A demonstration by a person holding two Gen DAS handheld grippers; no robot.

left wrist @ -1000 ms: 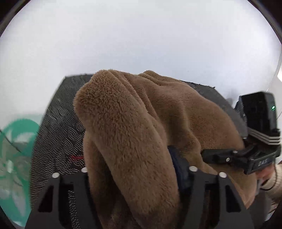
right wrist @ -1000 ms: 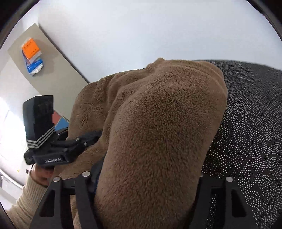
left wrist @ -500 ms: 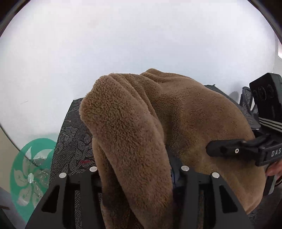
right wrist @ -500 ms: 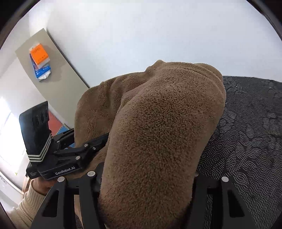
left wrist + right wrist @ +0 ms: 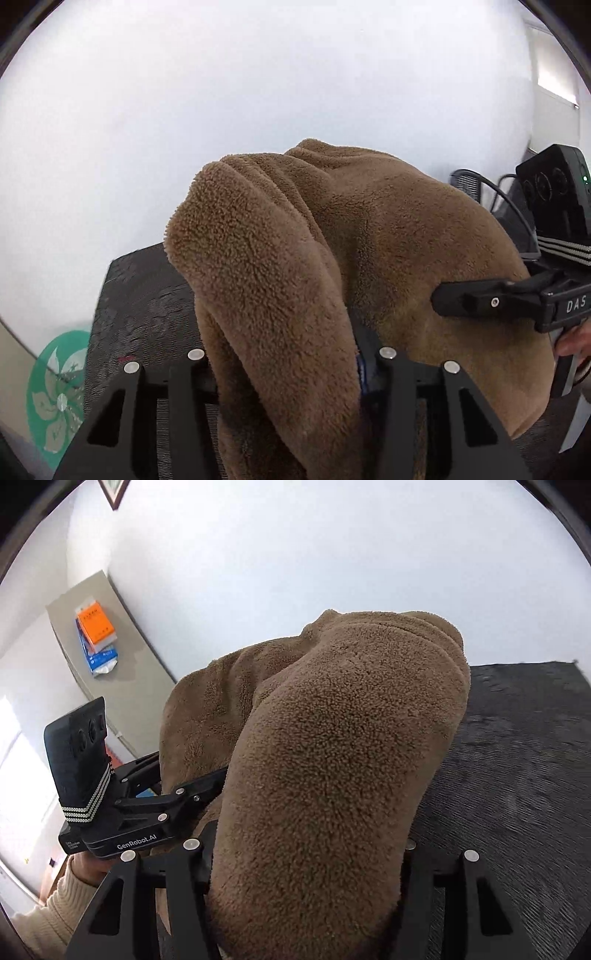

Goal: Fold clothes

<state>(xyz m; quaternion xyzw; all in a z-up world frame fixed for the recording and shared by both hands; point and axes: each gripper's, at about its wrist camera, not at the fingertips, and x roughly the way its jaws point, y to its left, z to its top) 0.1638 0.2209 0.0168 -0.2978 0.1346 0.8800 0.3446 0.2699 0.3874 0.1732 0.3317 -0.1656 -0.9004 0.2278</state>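
A thick brown fleece garment [image 5: 332, 240] hangs bunched over both grippers, lifted above the dark patterned tablecloth [image 5: 147, 302]. My left gripper [image 5: 291, 362] is shut on a fat fold of it; the fingertips are buried in the pile. In the right wrist view the same fleece [image 5: 332, 738] fills the middle, and my right gripper [image 5: 303, 845] is shut on another fold. Each gripper shows in the other's view: the right gripper [image 5: 447, 301] at the right, the left gripper [image 5: 192, 779] at the left, both fingers sunk in fleece. The garment's lower part is hidden.
A white wall fills the background. The tablecloth's far edge [image 5: 517, 668] shows at the right. A green round floor decal [image 5: 55, 391] lies low left. A grey board with orange and blue packets [image 5: 94, 635] stands at the left. A person's cream sleeve [image 5: 51, 915] holds the left gripper.
Both grippers have risen with the fleece in them and drawn back. The table has sunk lower in both views and more wall shows. The left gripper has rolled a little.
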